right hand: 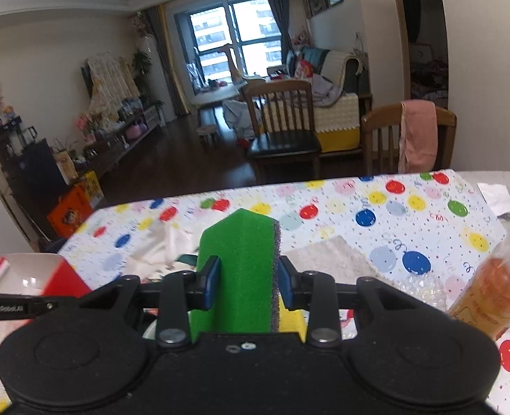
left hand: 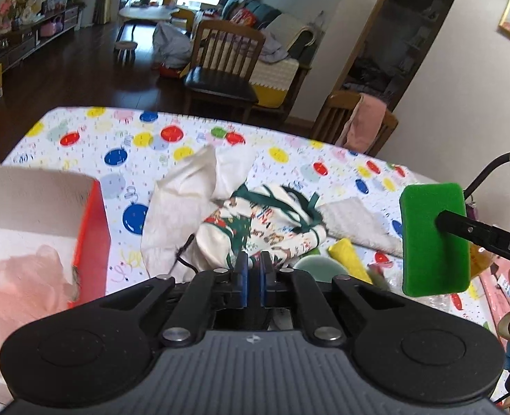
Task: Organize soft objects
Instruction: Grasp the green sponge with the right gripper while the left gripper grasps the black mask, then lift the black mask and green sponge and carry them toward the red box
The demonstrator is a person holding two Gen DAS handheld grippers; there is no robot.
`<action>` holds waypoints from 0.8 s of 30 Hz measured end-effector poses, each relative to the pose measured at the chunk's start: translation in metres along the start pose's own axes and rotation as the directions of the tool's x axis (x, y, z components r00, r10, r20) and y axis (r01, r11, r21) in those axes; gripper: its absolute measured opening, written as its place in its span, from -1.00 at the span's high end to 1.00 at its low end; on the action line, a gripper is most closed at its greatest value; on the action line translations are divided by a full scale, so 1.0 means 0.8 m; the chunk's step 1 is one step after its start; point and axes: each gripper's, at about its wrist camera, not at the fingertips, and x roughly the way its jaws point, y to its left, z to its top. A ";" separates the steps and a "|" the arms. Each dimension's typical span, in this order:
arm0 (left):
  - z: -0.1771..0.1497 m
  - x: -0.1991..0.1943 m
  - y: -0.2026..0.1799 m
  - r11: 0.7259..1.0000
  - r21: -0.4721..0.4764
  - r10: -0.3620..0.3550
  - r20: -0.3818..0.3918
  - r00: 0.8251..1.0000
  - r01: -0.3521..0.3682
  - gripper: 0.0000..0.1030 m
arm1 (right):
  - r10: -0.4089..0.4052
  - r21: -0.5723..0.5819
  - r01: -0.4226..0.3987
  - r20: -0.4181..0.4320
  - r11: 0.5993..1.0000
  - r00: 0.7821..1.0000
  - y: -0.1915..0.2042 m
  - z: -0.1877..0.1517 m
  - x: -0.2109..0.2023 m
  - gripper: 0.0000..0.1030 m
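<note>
Two grippers work the bench: the right gripper fingers clench a green sponge lifted clear, the left gripper fingers closed empty above the printed cloth, the red box to their left likely next.

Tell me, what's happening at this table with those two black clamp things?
A person is sorting soft things with two hand-held tools. The right gripper is shut on a green sponge, held above the balloon-print tablecloth. The left gripper is shut on a patterned cloth in the pile. An open red box sits at the left.
</note>
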 end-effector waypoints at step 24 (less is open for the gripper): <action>-0.069 -0.022 -0.015 0.982 0.175 -0.057 -0.061 0.997 0.067 -0.59 | 0.007 0.083 -0.004 -0.028 0.997 1.000 0.000 -0.048 -0.049 0.32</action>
